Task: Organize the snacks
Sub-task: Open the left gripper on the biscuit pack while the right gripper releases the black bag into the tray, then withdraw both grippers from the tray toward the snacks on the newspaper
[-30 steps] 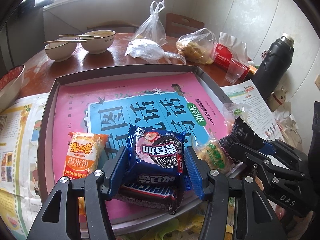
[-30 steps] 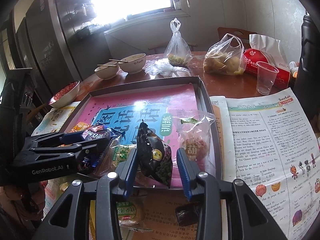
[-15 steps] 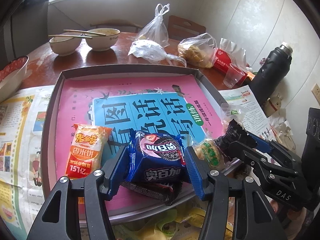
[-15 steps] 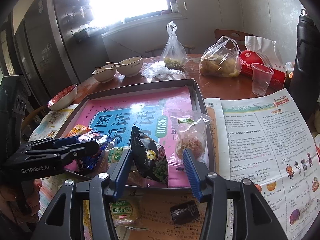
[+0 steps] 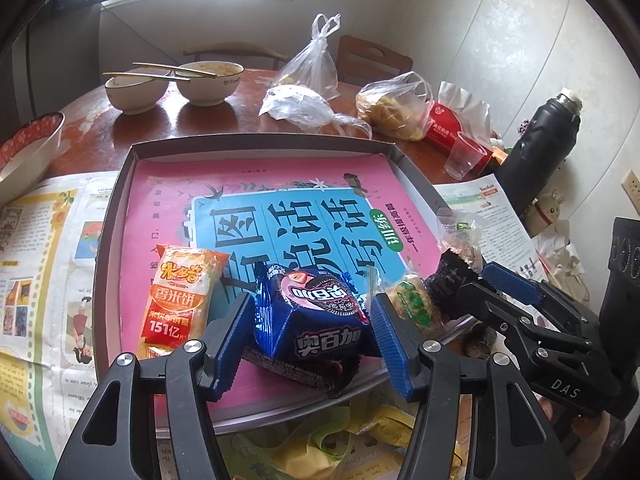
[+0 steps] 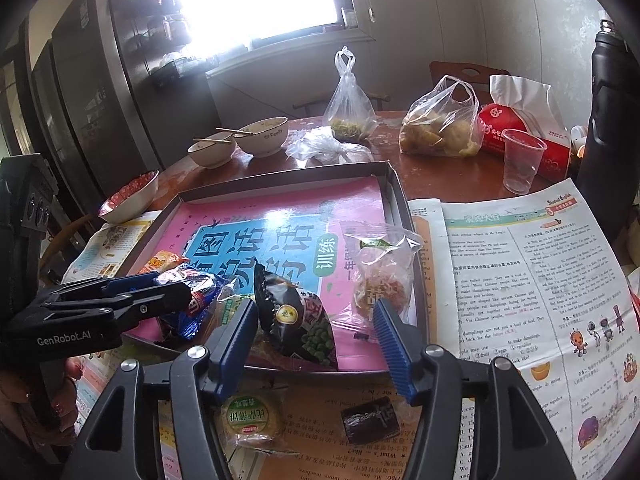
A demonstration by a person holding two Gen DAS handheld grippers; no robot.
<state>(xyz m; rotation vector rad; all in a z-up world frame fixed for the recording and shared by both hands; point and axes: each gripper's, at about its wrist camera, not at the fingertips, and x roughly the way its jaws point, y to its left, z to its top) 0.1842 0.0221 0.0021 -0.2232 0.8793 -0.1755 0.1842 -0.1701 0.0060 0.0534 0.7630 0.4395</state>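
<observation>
Both grippers have just been opening — the left gripper [image 5: 312, 336] stands slack around the cookie pack [image 5: 316, 316], the right gripper [image 6: 316, 332] around the pea bag [image 6: 298, 320], both resting in the tray [image 5: 256, 144] — so back straight out without dragging either.

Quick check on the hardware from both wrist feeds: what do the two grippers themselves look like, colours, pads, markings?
Both are black plastic two-finger grippers with silver pivot screws and ribbed blue pads. The left gripper carries white "GenRobot.AI" lettering on its side, seen from the right wrist view; the right gripper shows "DAS" in the left wrist view. No cables or sleeves are visible.
</observation>
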